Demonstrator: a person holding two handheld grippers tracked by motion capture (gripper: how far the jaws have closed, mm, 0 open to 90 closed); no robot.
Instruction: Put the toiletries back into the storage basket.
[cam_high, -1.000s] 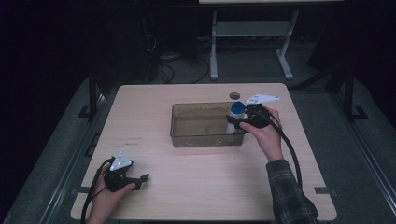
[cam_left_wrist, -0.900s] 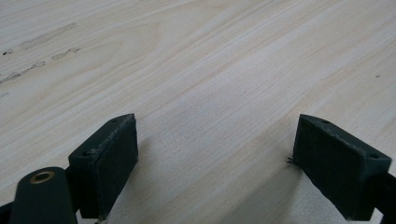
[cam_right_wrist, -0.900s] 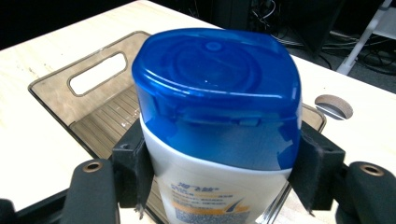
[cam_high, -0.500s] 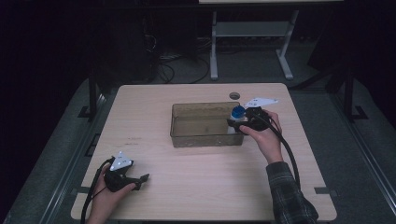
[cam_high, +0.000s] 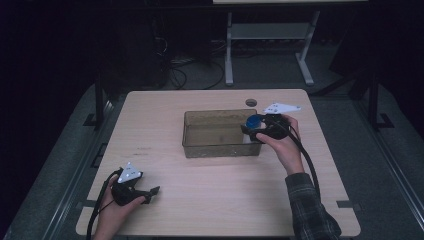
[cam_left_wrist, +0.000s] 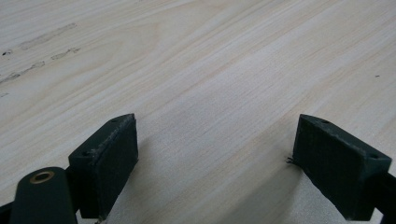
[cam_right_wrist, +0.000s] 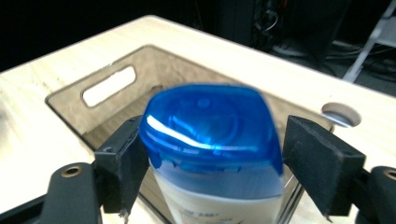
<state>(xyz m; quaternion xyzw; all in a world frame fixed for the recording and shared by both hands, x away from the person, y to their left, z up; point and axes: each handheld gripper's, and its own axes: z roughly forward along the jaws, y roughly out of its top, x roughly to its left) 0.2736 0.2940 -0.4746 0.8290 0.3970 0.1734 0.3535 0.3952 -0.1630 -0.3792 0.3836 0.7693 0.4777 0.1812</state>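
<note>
**A:** What is at the centre of the scene?

**B:** A white bottle with a blue cap (cam_right_wrist: 210, 126) is standing upright between the jaws of the right hand-held gripper (cam_right_wrist: 210, 158). In the high view the blue cap (cam_high: 253, 121) is showing at the right end of a clear brown bin (cam_high: 220, 134), just inside its right wall.

**A:** Is the right hand-held gripper squeezing the bottle?

**B:** Its jaws have just been opening. In the right gripper view the left pad is sitting against the cap's edge, while a narrow gap is showing between the cap and the right pad. So the jaws are standing apart around the bottle rather than clamping it.

**A:** Where is the bin?

**B:** It is resting near the middle of a pale wooden surface (cam_high: 210, 200). One end wall has a handle slot (cam_right_wrist: 109, 86). A round hole (cam_high: 251, 102) is showing in the surface just behind the bin.

**A:** And the other hand?

**B:** The left hand-held gripper (cam_high: 150, 192) is lying low at the near left corner of the surface, well apart from the bin. Its jaws are spread wide, with bare wood between them.
</note>
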